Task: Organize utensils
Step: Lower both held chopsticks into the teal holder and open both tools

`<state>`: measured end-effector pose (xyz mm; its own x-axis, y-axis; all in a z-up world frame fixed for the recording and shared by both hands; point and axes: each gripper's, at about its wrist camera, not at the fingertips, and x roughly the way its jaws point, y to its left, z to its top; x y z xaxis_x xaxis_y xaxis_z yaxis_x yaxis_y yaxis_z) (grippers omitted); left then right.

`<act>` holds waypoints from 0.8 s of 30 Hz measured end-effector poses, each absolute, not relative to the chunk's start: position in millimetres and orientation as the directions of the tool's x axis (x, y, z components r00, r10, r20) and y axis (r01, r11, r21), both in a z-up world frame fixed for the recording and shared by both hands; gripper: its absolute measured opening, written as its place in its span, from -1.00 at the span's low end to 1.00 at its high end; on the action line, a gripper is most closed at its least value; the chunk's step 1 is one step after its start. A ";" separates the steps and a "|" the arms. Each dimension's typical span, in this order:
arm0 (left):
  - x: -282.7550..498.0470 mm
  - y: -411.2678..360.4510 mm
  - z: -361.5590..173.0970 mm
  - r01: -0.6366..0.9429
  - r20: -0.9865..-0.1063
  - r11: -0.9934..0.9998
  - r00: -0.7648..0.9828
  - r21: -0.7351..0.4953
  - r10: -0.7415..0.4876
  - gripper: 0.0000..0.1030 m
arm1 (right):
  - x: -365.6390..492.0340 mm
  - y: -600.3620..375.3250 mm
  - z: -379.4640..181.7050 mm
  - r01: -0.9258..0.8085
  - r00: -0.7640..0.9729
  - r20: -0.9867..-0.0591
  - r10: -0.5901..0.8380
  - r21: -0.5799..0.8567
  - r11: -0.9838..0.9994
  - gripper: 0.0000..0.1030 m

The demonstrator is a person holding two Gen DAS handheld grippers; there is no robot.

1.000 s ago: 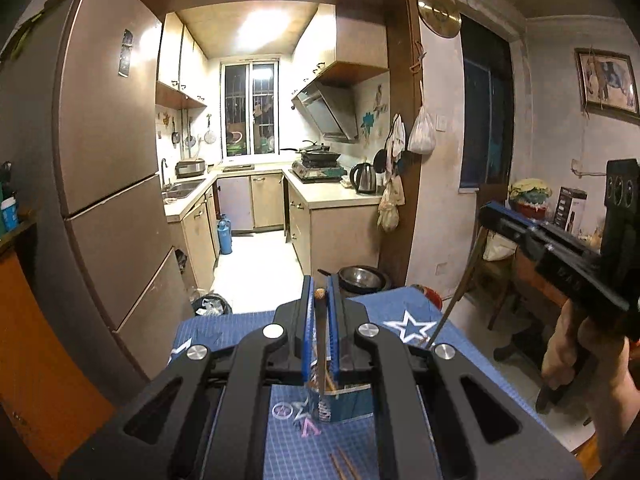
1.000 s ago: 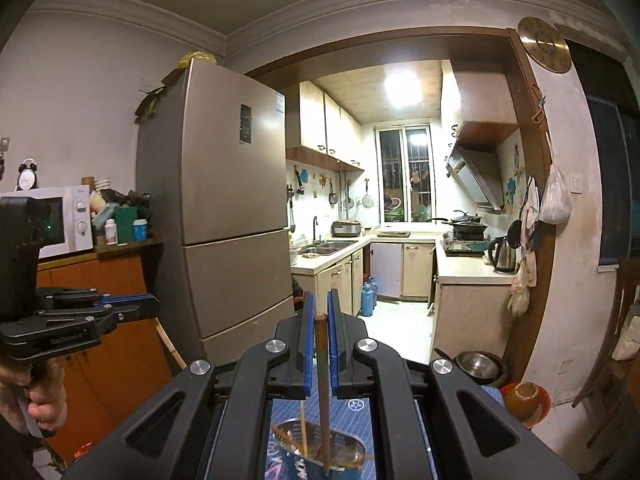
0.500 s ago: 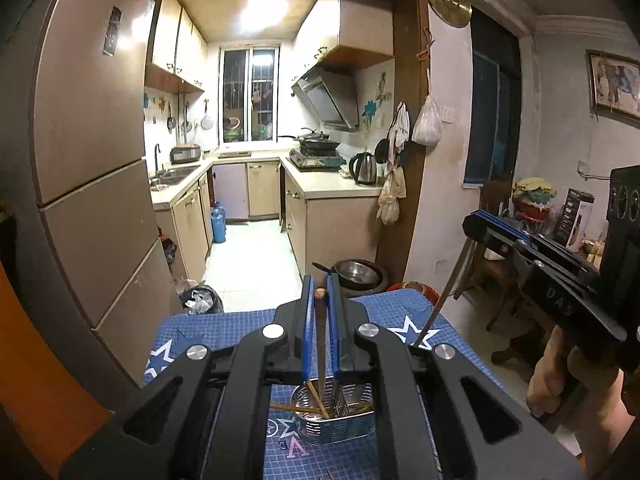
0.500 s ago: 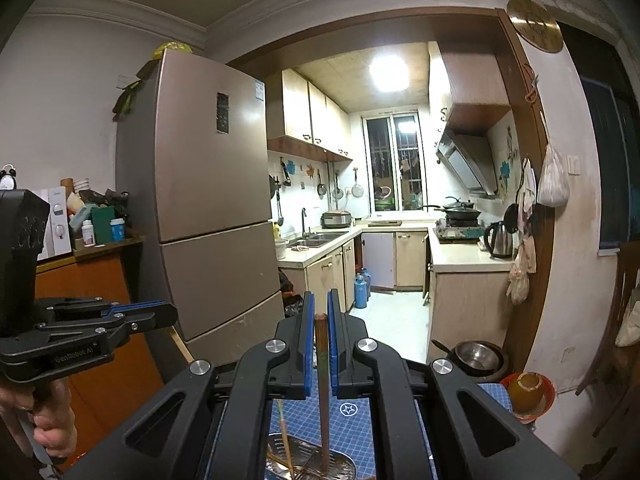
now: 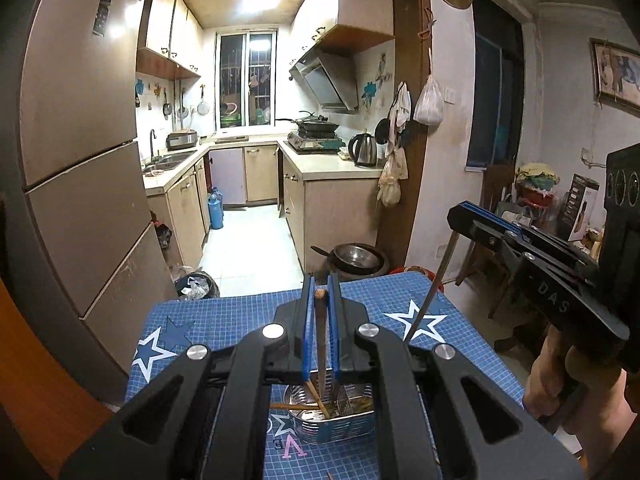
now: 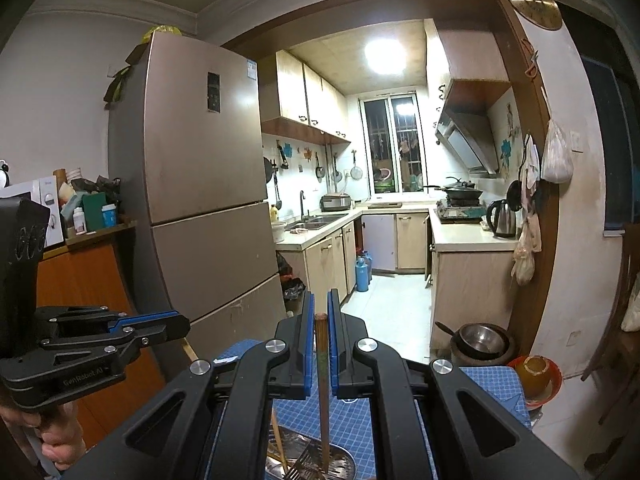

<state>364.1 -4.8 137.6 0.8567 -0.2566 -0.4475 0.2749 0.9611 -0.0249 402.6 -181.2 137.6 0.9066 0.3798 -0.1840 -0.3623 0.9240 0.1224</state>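
Both tongs matte black plastic: left tongs (image 5: 321, 312), right tongs (image 6: 321, 320). Blue pad strips inside fingers, silver round screws, white lettering on side.

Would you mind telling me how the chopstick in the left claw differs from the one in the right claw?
Seen from the left wrist, the left chopstick stands upright in the left claw, while the right chopstick slants down from the right claw. The left chopstick's lower end shows at the steel basket; the right chopstick's is hidden. Both are clamped near their top ends.
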 end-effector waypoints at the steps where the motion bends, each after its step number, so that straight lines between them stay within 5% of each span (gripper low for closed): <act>1: 365.2 -4.4 136.0 0.275 -0.449 0.961 0.856 -0.026 -0.257 -0.90 | 403.5 -181.0 136.0 -0.362 0.906 -0.186 0.380 0.124 0.924 -0.86; 24: 380.7 -5.0 113.8 0.270 -0.473 0.963 0.846 -0.019 -0.247 -0.90 | 416.0 -172.9 109.7 -0.382 0.889 -0.220 0.401 0.125 0.916 -0.85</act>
<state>380.7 -5.0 113.8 0.8456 -0.2470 -0.4733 0.2704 0.9626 -0.0192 416.0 -172.9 109.7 0.8892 0.4009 -0.2204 -0.3818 0.9157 0.1253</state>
